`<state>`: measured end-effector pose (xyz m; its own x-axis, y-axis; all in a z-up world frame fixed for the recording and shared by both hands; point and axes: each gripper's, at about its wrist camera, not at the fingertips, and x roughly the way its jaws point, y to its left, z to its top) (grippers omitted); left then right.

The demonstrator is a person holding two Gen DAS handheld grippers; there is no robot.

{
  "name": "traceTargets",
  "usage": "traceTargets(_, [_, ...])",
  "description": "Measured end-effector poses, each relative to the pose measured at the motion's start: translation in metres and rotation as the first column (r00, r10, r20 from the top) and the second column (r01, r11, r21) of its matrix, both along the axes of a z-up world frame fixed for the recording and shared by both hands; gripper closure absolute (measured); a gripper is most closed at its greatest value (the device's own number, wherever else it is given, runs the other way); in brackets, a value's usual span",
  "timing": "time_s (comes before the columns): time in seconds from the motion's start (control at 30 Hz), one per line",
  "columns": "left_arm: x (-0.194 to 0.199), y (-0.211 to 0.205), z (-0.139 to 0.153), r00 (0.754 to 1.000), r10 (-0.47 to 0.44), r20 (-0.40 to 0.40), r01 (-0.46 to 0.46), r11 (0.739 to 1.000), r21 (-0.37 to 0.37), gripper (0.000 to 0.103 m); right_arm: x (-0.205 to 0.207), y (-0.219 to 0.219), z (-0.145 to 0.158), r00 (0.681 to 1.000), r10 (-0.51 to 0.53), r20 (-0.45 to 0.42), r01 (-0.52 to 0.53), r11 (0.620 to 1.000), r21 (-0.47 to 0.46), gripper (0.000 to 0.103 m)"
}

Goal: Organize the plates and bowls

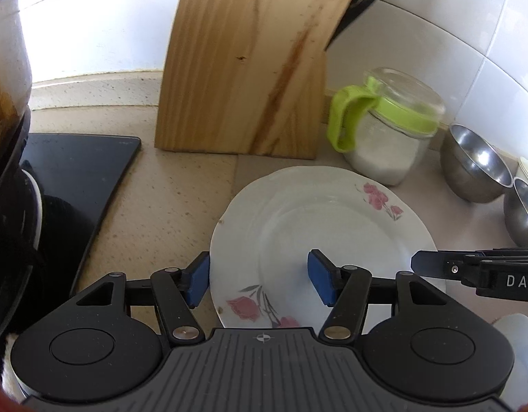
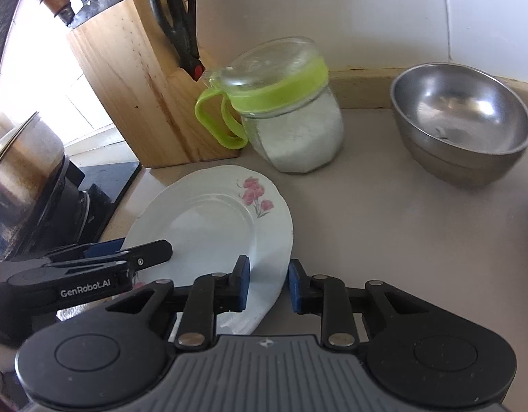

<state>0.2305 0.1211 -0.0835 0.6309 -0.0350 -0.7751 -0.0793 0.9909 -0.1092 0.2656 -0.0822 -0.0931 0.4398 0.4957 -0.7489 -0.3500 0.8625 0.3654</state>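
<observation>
A: Where is the plate [image 1: 318, 240]?

B: Flat on the counter [image 2: 384, 226], just in front of the knife block [image 1: 243, 68] and the jar [image 2: 291, 113]. It looks tilted a little in the right view, its near edge raised, but I cannot say for sure.

A: And the grippers?

B: The left gripper [image 1: 260, 281] is wide open, straddling the plate's left rim: one pad sits outside the edge, the other over the plate's well. It holds nothing. The right gripper [image 2: 266, 285] is open more narrowly, with the plate's right rim between its pads. Whether the pads touch the rim yet, I cannot tell; they do not look clamped.

A: So both are at the same plate, from opposite sides?

B: Yes. Each camera shows the other gripper reaching in over the plate.

A: How far along is the tidying?

B: Early, I judge. The plate lies alone, unstacked. One steel bowl [image 2: 462, 123] stands apart at the right, and the left view shows a second bowl [image 1: 521, 209] just beside it. Nothing is nested or piled where I can see.

A: What remains?

B: Probably gripping the plate, lifting it, and setting it where it belongs; then gathering the bowls. No rack or target spot is visible, so I cannot say where.

A: Any risk?

B: The glazed rim may slip in a shallow pinch.
</observation>
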Motion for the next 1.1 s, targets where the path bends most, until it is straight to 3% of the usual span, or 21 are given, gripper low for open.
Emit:
traceTargets(0.27, [-0.018,-0.013,0.001,1.0,-0.019,-0.001,0.019,1.0,-0.003,0.036,-0.011,-0.01,0.002,0.999,-0.027,0.021,0.027,0.999,-0.024,0.075])
traceTargets(0.4, [-0.023,-0.02,0.001,0.999,-0.033,0.016,0.032,0.999,0.031,0.036,-0.013,-0.015,0.003,0.999,-0.024,0.022,0.025,1.0,-0.014,0.075])
traceTargets(0.53, [-0.021,-0.02,-0.002,0.999,-0.029,0.026,0.028,0.999,0.037,0.028,-0.016,-0.013,0.002,0.999,-0.008,0.051,0.01,0.999,-0.032,0.071])
traceTargets(0.7, [-0.013,-0.026,-0.004,0.998,-0.049,0.034,0.048,0.998,0.049,0.025,-0.019,-0.006,0.003,0.997,-0.01,0.073,0.014,0.998,-0.059,0.07])
traceTargets(0.9, [-0.016,-0.029,-0.001,0.999,-0.025,0.033,0.022,0.997,0.076,0.029,-0.022,-0.003,0.003,0.998,-0.025,0.06,0.029,0.998,-0.064,0.072])
traceTargets(1.1, [-0.018,-0.021,0.007,0.999,0.004,0.04,-0.006,0.999,0.048,0.03,-0.022,-0.005,0.012,0.997,-0.023,0.076,0.026,0.999,-0.034,0.076])
